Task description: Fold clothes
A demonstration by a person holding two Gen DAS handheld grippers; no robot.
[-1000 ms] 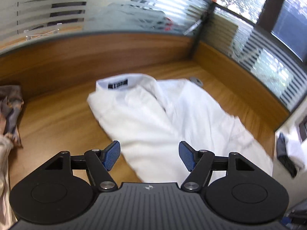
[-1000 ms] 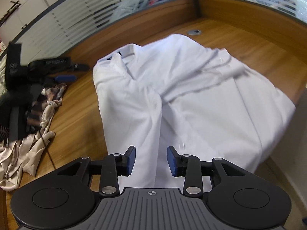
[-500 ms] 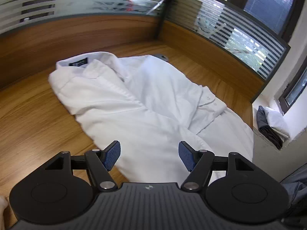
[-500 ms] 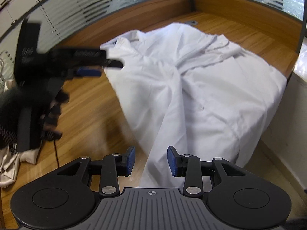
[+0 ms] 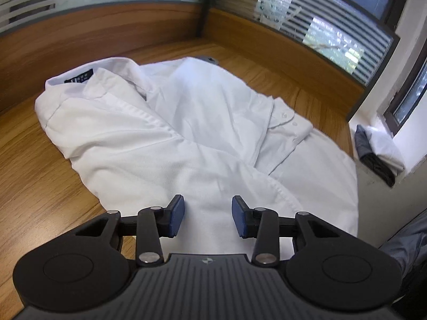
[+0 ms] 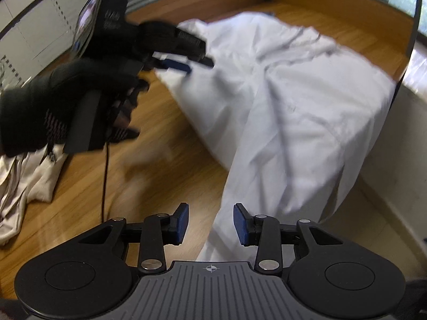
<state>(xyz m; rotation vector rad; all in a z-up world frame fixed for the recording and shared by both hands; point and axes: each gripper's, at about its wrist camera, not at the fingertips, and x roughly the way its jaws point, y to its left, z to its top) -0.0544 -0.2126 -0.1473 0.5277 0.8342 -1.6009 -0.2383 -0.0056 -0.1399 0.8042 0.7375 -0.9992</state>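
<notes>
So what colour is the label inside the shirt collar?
Black, with pale lettering; the label shows best in the left wrist view.

A white shirt [image 5: 186,138] lies spread on the wooden desk [image 5: 40,186], collar with a dark label toward the far left, a buttoned cuff folded across the right side. The left gripper [image 5: 208,217] hangs above the shirt's near part; its jaws have just been closing and stand apart, the blue pads [image 5: 176,214] pressing on nothing. At the right, folded dark and white cloth [image 5: 379,152] sits on a sill beside the window [image 5: 408,101]
</notes>
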